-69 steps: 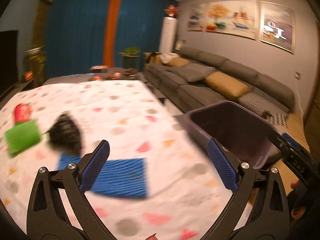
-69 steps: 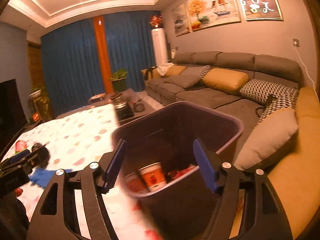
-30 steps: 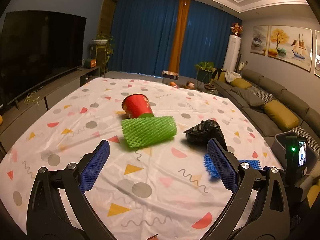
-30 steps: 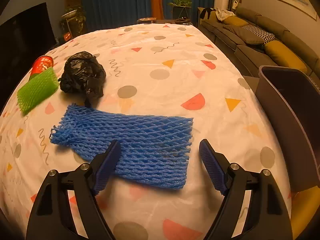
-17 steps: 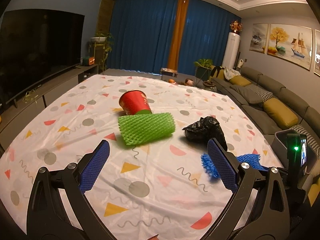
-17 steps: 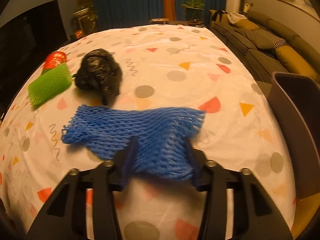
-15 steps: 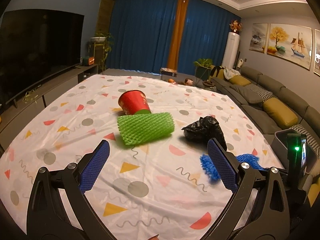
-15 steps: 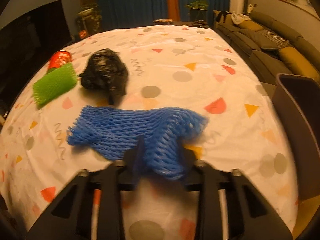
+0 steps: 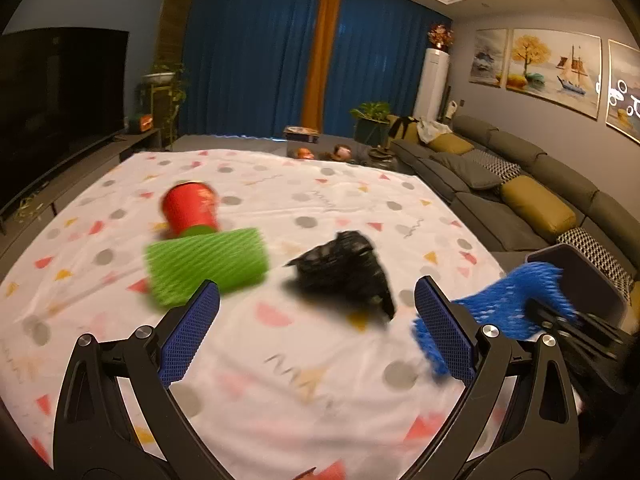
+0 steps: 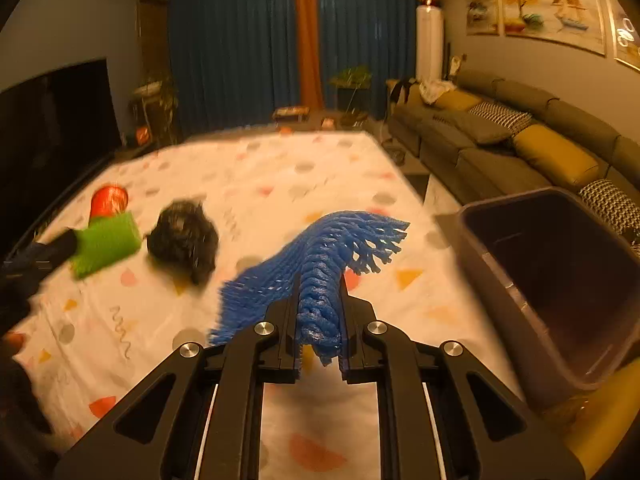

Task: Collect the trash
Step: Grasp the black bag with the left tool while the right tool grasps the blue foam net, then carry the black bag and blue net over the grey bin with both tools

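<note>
1. Now the right tool point(image 10: 318, 312) has its jaws just drawn together on the blue foam net point(image 10: 320, 256), which is bunched between the pads and lifted off the desk point(image 10: 280, 168), both ends drooping.
2. Left tool point(image 9: 316, 320) stands spread wide with nothing between its pads, low over the near part of the desk.
3. Still lying on the patterned cloth: green foam net point(image 9: 206, 268), red cup point(image 9: 190, 210) on its side touching the green net's far edge, and a crumpled black bag point(image 9: 344, 272) near the middle.
4. Dark bin point(image 10: 560, 280) sits just off the desk's right edge, mouth open, near the raised net.
5. Step in hand, by my reading: carry of the blue net to the bin.
6. Next move calls for swinging right until the net hangs over the bin's mouth, then spreading the jaws; the trailing ends could catch the rim.
7. Left tool seems best placed for the black bag or green net.
</note>
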Demonstrator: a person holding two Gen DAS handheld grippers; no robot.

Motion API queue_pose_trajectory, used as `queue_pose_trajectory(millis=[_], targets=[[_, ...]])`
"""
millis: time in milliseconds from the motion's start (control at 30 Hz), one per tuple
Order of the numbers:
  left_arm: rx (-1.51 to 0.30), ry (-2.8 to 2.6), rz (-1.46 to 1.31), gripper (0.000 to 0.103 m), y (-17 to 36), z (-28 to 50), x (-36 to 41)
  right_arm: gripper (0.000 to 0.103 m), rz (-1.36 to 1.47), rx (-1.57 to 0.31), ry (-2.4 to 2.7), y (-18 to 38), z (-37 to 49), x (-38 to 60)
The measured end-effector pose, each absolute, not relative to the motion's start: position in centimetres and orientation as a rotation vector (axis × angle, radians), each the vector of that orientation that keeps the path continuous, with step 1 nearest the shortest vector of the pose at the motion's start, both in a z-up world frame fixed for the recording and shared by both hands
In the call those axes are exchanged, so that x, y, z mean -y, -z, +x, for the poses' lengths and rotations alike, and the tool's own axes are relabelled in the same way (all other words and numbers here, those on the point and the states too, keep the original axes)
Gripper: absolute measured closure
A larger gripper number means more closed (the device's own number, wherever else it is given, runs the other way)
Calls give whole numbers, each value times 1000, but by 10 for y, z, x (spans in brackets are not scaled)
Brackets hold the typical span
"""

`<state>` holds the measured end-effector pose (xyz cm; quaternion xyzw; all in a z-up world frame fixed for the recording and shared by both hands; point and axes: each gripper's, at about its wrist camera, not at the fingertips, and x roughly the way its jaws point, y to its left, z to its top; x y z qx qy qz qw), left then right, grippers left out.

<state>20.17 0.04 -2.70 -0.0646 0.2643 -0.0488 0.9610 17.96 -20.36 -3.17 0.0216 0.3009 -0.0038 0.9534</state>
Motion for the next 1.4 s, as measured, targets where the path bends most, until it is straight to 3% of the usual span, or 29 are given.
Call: queue_pose_trajectory(millis=[167, 367, 567, 633, 700, 1167, 1400], targets=[[-560, 91, -113, 7, 37, 239, 24, 89, 39, -550, 26, 17, 162, 222], [-617, 67, -62, 22, 57, 276, 42, 89, 52, -516, 35, 13, 150, 243], [-729, 130, -132, 65, 75, 296, 36, 89, 67, -507, 32, 16, 143, 258], [-730, 143, -147, 85, 76, 295, 35, 89, 78, -508, 29, 18, 143, 262], [-722, 149, -149, 89, 75, 292, 35, 89, 91, -501, 25, 18, 141, 264], [-502, 284, -57, 91, -1, 208, 73, 89, 110, -428, 63, -4, 113, 287], [-474, 386, -5, 91, -11, 180, 122, 89, 109, -412, 127, -11, 99, 306]])
